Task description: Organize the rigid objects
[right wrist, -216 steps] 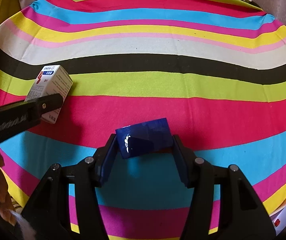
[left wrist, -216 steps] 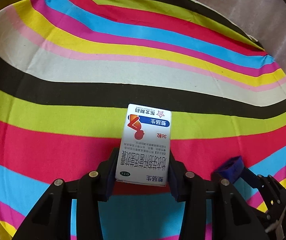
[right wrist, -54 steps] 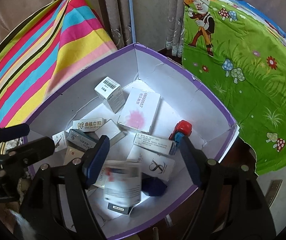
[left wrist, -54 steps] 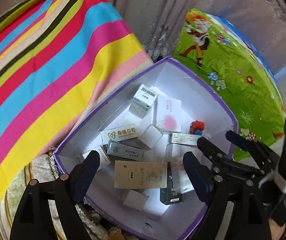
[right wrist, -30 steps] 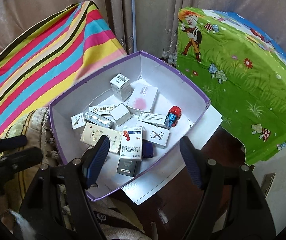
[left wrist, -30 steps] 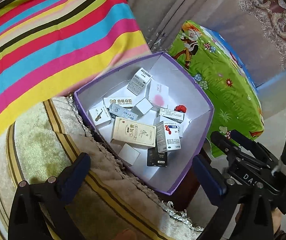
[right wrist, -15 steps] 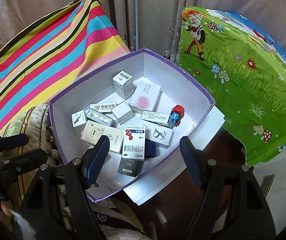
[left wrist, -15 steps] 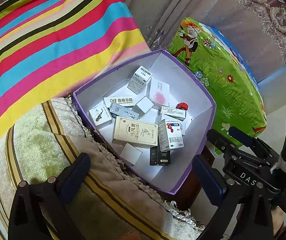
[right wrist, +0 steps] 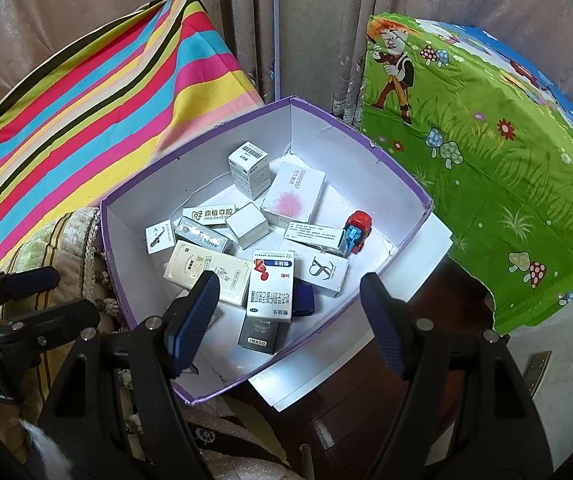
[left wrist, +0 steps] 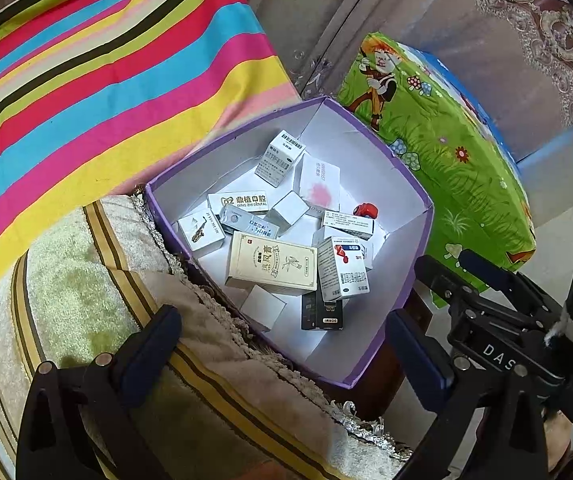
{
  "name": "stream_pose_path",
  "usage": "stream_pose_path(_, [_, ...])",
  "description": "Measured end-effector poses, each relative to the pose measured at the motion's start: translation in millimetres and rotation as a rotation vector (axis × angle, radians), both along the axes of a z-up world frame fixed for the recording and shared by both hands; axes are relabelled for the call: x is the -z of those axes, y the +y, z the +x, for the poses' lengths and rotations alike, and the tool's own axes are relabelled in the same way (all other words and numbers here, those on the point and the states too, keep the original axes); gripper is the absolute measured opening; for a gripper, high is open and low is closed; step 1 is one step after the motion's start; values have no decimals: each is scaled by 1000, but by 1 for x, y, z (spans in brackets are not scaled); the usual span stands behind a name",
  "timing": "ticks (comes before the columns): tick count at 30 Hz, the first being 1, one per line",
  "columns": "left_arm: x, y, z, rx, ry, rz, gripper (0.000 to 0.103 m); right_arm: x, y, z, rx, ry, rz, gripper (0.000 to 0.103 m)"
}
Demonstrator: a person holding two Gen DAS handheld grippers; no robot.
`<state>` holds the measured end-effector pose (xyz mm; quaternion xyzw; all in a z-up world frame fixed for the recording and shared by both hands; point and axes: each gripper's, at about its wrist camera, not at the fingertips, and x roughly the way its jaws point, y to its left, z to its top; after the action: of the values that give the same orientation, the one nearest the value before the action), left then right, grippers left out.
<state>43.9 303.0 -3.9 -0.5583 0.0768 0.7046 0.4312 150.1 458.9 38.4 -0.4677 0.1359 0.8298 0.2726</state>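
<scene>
While both the left gripper (left wrist: 278,344) and right gripper (right wrist: 286,316) are held wide and empty, the medicine box (right wrist: 271,285) is seen leaning near the purple box's (right wrist: 350,312) front edge; toppling is risked if nudged.

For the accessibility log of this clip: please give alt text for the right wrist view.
A purple-rimmed cardboard box with white walls holds a jumble of small cartons and a red and blue toy car, seen from above. The right claw hangs open and empty over its near edge, between a striped cloth and a green cartoon cloth.
</scene>
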Motion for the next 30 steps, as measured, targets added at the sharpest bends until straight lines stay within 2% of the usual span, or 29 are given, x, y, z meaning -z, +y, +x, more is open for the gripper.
stream_pose_path(4, [0, 1, 2, 2, 12, -3, 103, 1, 0, 0, -2, -4, -2, 76])
stream_pose_path(14, [-14, 4, 8, 12, 101, 2, 103, -1, 3, 2, 5, 0, 1, 76])
stream_pose_path(30, [-17, 7, 10, 22, 124, -9, 103, 1, 4, 1, 10, -2, -1, 76])
